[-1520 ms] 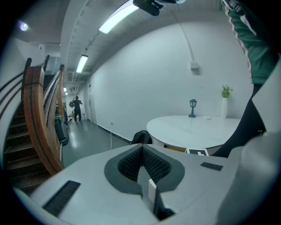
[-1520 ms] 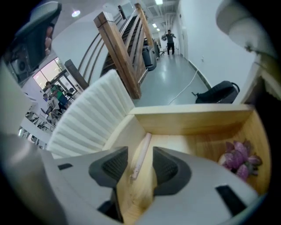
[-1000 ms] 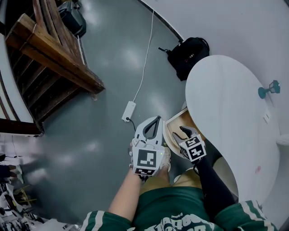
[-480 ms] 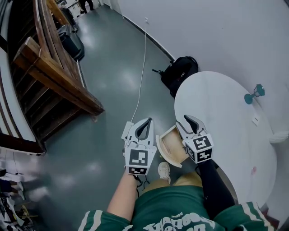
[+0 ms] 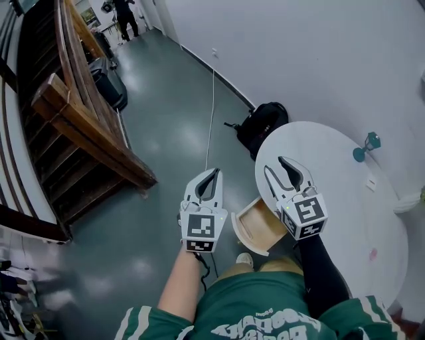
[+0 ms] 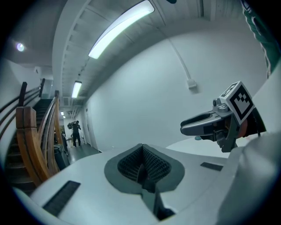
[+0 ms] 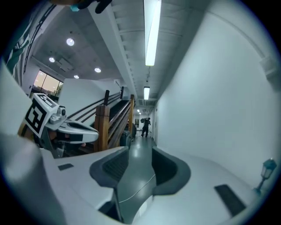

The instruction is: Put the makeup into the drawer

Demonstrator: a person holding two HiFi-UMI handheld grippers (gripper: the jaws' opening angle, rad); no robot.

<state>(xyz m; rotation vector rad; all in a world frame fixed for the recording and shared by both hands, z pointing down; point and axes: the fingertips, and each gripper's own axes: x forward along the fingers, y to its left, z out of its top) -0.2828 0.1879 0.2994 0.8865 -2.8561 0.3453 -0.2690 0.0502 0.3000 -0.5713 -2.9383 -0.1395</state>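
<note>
Wooden drawer point(image 5: 254, 226) stands pulled out from under the near edge of a round white table point(image 5: 345, 199), its open top facing up, low between the two grippers. The left gripper point(image 5: 214, 172) hangs over the grey floor point(image 5: 153, 199) just left of the drawer. Its ribbed fingers point(image 6: 131, 165) are pressed together with nothing between them. The right gripper point(image 5: 274, 165) hangs over the table's near-left edge, just beyond the drawer. Its fingers point(image 7: 107, 169) are spread with only bare floor showing through the gap (it carries nothing). Both point about level, away from the person.

On the far side of the table, well apart from both grippers, stands a small teal item point(image 5: 366, 146). Whether it is the makeup I cannot tell.

A black backpack point(image 5: 262, 126) lies on the floor against the wall behind the table, and a white cable point(image 5: 211, 113) runs along the floor beside it. Wooden stairs point(image 5: 80, 126) rise at the left, and a person point(image 5: 124, 16) stands far down the corridor.
</note>
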